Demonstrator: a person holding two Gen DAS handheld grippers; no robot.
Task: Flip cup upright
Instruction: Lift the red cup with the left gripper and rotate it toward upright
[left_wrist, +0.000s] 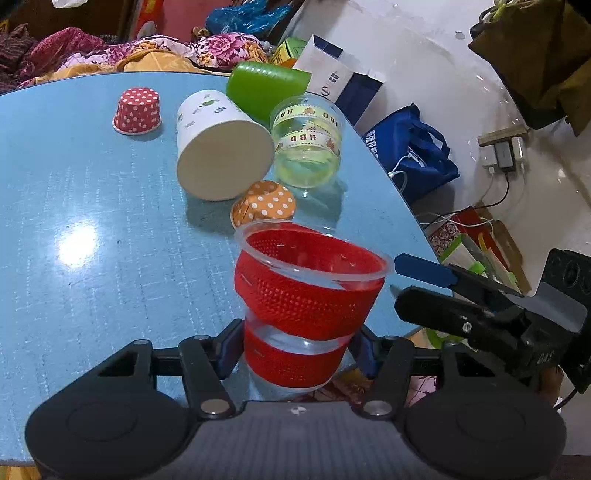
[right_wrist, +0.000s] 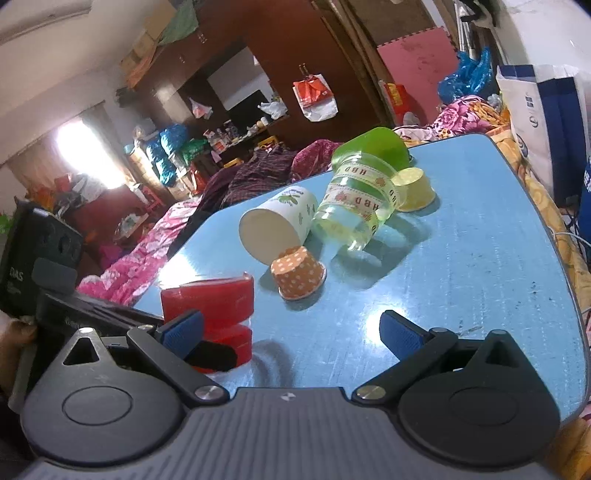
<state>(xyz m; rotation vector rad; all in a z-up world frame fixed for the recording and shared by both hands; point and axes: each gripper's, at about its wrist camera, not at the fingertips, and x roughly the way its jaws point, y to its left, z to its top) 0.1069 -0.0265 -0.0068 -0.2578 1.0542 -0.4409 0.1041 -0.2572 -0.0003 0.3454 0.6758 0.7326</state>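
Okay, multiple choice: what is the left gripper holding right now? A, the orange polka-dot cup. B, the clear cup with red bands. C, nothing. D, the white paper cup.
B: in the left wrist view the left gripper has its jaws closed on the lower part of the clear cup with red bands, mouth facing up.

Red-banded clear cup (left_wrist: 308, 295), upright, mouth up
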